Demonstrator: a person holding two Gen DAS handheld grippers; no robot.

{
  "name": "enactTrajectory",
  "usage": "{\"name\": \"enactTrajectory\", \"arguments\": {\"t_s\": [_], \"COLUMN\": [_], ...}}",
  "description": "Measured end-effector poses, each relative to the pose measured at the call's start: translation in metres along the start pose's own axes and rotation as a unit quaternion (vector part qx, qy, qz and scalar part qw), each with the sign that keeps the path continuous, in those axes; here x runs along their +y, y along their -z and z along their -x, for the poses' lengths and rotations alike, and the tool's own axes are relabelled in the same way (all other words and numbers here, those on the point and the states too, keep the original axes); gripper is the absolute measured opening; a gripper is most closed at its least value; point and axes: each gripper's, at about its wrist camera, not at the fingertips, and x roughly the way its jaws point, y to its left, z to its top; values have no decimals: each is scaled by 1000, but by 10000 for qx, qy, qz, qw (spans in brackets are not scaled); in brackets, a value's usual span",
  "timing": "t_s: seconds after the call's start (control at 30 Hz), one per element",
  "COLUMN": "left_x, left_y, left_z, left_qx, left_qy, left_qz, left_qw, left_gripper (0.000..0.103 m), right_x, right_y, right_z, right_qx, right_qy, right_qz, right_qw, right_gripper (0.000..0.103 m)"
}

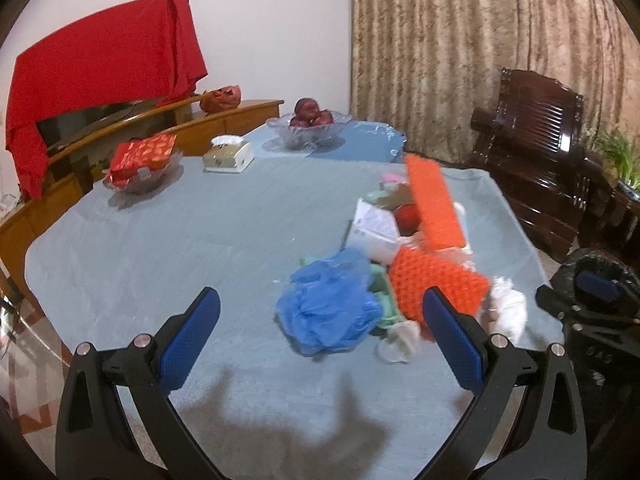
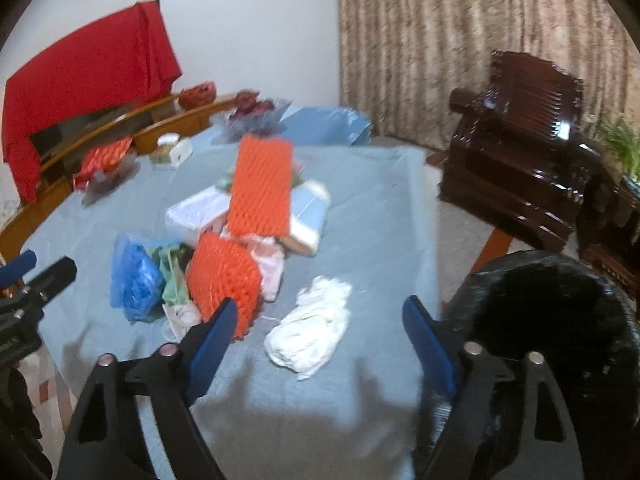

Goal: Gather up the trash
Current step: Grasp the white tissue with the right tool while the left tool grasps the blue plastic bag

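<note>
Your right gripper (image 2: 316,320) tilts down over the table (image 2: 380,208), jaws apart and empty, crumpled white paper (image 2: 310,328) between them. Your left gripper (image 1: 320,312), also open and empty, points at the blue bag (image 1: 328,304). A black-lined bin (image 2: 560,320) stands right, beside the dark wooden chair (image 2: 516,148).

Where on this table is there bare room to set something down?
Bare cloth lies between the tissue box and the blue bag, and between the white wad and the bin. The trash pile is crowded.
</note>
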Motion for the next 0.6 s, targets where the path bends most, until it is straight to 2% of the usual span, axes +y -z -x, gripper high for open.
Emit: {"name": "enactTrajectory", "arguments": {"t_s": [0.13,0.4,0.5,0.57,0.6], "left_x": [8,1,-2,-4,-5], "left_y": [4,13,15,14,14], "left_z": [-18,-43,-55,-62,-66], "left_qx": [112,249,288,305,307], "left_qy": [-15,53,45,41,38], "left_qz": [27,-56,-84,-112,-131], "left_qw": [9999,9997,9995,9995,9994], "left_gripper": [98,98,97,95,94], "right_x": [10,3,3,5,7], "right_y": [8,17,22,23,23], "right_z": [-27,-65,-72,-74,-75], "right_qx": [192,614,743,785,799], "right_qy": [50,220,133,7,-85], "right_qz": [211,196,236,306,337], "right_qw": [9996,9977,9969,9964,9962], "right_gripper": [78,77,69,59,51]}}
